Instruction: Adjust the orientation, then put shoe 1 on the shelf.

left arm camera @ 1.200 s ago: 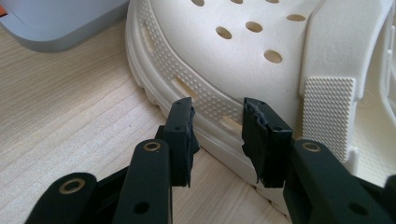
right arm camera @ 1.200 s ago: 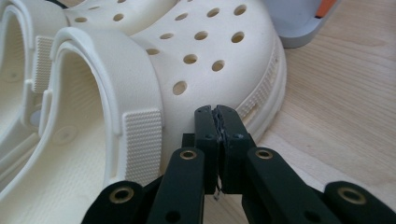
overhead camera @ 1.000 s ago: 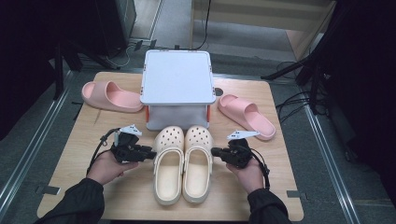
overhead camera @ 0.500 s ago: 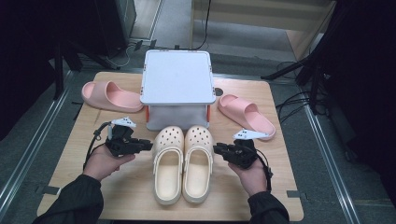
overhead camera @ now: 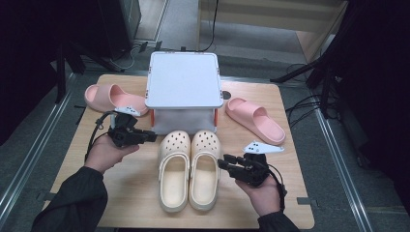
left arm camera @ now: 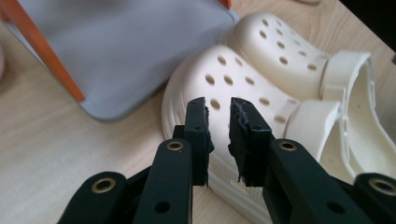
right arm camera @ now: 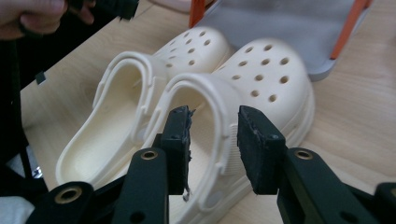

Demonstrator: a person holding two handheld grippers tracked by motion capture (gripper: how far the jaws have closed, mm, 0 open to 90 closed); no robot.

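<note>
Right gripper view had the right gripper (right arm camera: 212, 126) jaws just opening, spread around the right clog (right arm camera: 261, 79) strap, left gripper (left arm camera: 218, 112) jaws narrowing, nothing pinched, hovering by the left clog (left arm camera: 233, 79)

A wooden table (overhead camera: 285, 203) is set on a grey floor (overhead camera: 338, 193), flanked by metal rails (overhead camera: 29, 159), with dark equipment behind

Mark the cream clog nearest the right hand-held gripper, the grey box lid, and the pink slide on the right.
cream clog (overhead camera: 205, 166), high view, on its heel strap.
grey box lid (overhead camera: 183, 79), high view, on the lid's flat top.
pink slide (overhead camera: 254, 119), high view, on its strap.
</note>
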